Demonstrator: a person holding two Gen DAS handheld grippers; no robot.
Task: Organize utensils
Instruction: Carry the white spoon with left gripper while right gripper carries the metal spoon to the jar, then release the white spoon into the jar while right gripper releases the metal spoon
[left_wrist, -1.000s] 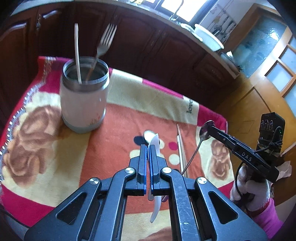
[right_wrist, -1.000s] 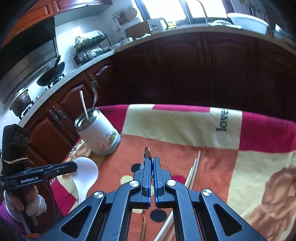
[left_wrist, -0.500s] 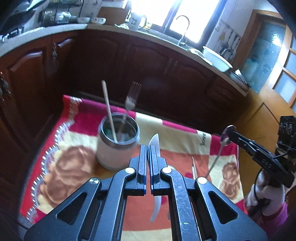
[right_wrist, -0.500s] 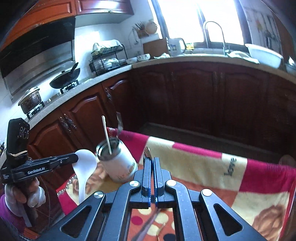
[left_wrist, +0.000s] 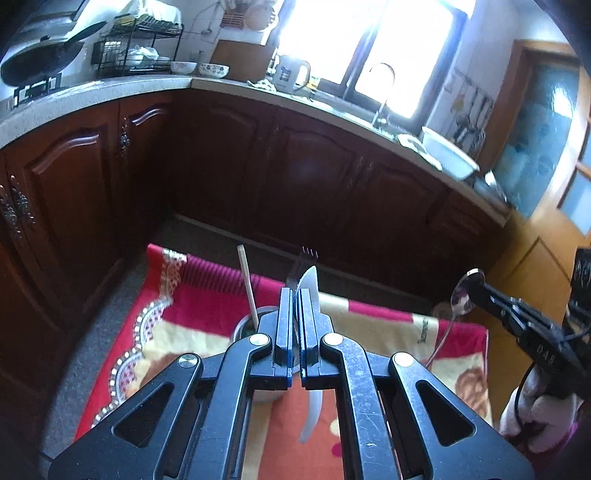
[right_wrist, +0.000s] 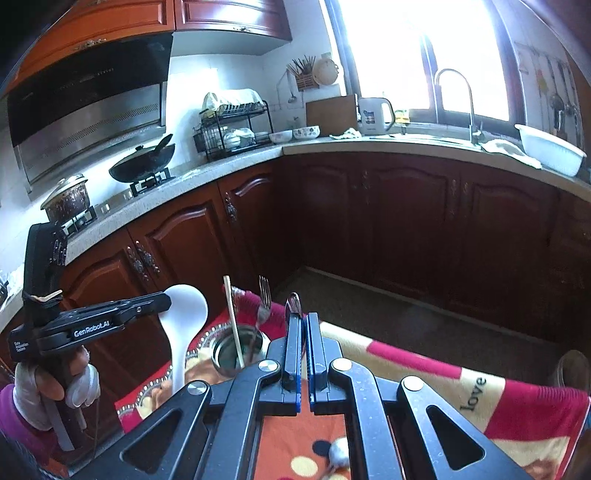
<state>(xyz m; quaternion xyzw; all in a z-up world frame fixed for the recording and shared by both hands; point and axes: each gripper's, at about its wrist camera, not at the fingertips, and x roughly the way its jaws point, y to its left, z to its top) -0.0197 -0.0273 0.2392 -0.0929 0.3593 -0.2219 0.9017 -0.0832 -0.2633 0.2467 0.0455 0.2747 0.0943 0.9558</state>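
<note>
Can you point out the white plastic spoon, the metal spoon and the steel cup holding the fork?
White plastic spoon (right_wrist: 184, 310): right wrist view, bowl.
Metal spoon (left_wrist: 466, 292): left wrist view, bowl.
Steel cup (right_wrist: 221, 352): right wrist view, inner wall.

The left gripper is showing "GenRobot.AI" in white letters along its side, at about nine o'clock in the right wrist view; smaller white print is sitting further back on its body, too small to read. The blanket is carrying the word "love" in dark letters at about four o'clock. In the left wrist view the right gripper is displaying "DAS" on its side at about three o'clock.
</note>
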